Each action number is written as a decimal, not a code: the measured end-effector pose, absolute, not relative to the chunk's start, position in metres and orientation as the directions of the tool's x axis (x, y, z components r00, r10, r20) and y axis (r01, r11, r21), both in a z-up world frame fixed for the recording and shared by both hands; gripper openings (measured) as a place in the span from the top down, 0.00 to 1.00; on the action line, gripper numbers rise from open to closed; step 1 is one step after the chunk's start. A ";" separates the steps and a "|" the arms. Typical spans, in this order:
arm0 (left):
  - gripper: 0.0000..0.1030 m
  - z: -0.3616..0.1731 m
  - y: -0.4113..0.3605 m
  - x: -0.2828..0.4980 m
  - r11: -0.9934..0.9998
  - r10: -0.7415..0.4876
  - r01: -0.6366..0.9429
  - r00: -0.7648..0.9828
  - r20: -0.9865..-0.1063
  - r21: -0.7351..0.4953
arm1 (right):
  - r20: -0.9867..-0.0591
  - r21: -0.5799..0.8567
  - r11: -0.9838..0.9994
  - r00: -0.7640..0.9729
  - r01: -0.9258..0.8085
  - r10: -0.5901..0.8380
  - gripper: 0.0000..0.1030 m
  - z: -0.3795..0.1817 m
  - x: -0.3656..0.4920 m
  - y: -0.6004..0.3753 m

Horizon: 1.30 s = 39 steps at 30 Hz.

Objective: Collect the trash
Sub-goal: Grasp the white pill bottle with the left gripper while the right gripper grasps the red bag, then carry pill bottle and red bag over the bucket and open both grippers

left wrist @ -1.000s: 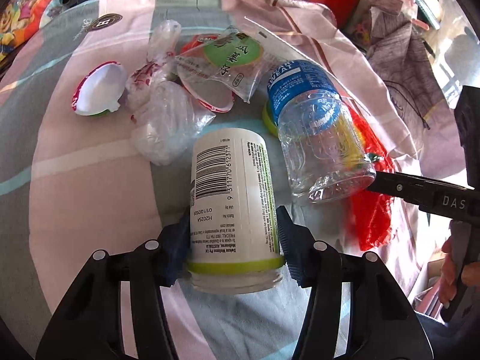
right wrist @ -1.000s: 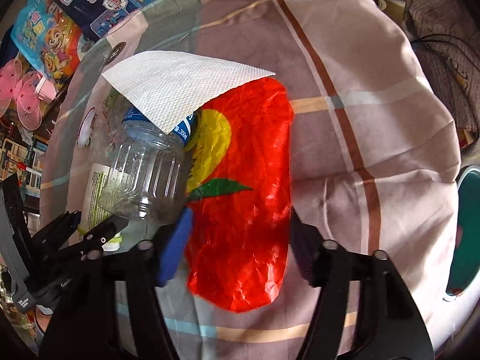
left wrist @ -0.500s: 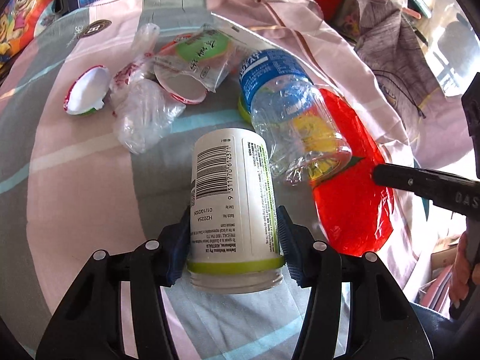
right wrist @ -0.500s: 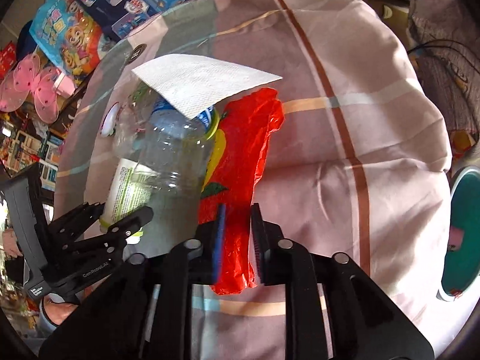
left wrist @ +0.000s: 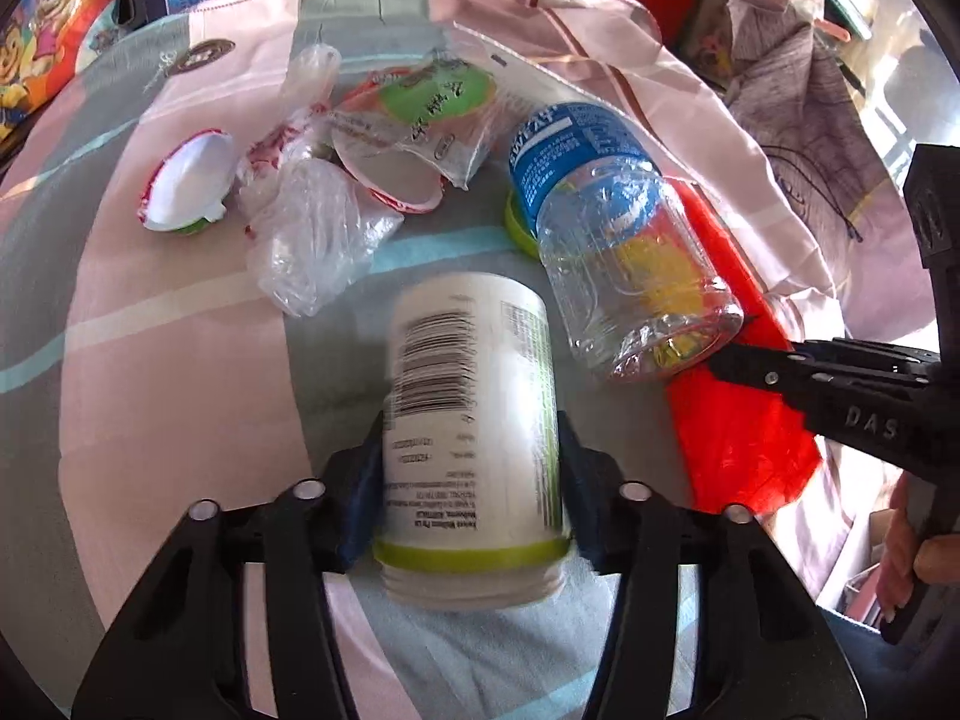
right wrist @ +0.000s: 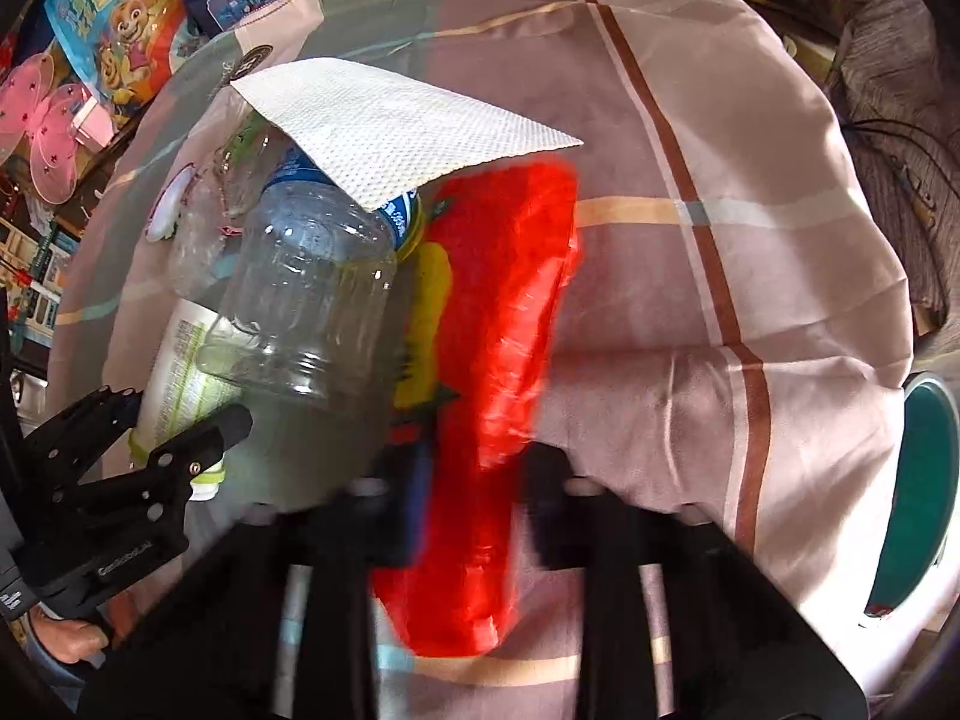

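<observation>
A striped bedsheet [right wrist: 690, 300] in pink, grey and white covers the middle of both views. Cartoon puppy toy boxes [right wrist: 120, 18] and pink butterfly wings [right wrist: 42, 120] sit upper left. A teal round thing [right wrist: 918, 480] is far right.

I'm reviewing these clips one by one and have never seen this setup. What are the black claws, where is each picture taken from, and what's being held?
No robot here: a person carries a hand-held gripper in each hand, each with a camera looking along its fingers. The left gripper view shows it clamping a white bottle lying on a checked cloth, beside a clear bottle, crumpled plastic and food wrappers. The right gripper view shows its jaws closing on a red plastic bag; a paper towel lies over the clear bottle.
</observation>
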<state>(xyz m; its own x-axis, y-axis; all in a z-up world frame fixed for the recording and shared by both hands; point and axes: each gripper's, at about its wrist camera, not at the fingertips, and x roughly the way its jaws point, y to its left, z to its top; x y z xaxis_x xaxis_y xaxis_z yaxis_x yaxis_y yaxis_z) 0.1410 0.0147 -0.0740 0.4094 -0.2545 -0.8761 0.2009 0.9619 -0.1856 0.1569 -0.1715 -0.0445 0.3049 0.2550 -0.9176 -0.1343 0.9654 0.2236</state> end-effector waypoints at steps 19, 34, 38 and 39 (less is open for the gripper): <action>0.50 -0.005 -0.018 0.107 0.923 -0.352 0.313 0.457 -0.817 -0.223 | -0.840 0.345 0.938 0.458 0.038 0.291 0.86 0.008 0.093 -0.293; 0.50 0.003 -0.190 0.094 0.777 -0.435 0.605 0.319 -0.842 -0.173 | -0.782 0.428 0.859 0.592 0.280 0.196 0.86 0.014 0.029 -0.435; 0.50 0.000 -0.245 0.089 0.722 -0.431 0.678 0.282 -0.857 -0.140 | -0.782 0.424 0.829 0.610 0.365 0.131 0.86 0.005 0.004 -0.481; 0.50 -0.001 -0.260 0.088 0.709 -0.431 0.692 0.270 -0.861 -0.138 | -0.784 0.425 0.820 0.610 0.384 0.120 0.86 0.002 -0.002 -0.490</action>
<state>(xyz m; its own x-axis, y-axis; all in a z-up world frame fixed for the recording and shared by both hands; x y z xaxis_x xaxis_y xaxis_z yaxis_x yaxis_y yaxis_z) 0.0876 -0.2596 -0.0012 0.2702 -0.4314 -0.8607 0.6915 0.7090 -0.1383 -0.0024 -0.4903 0.0018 0.6097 0.1200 -0.7835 0.3841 0.8199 0.4245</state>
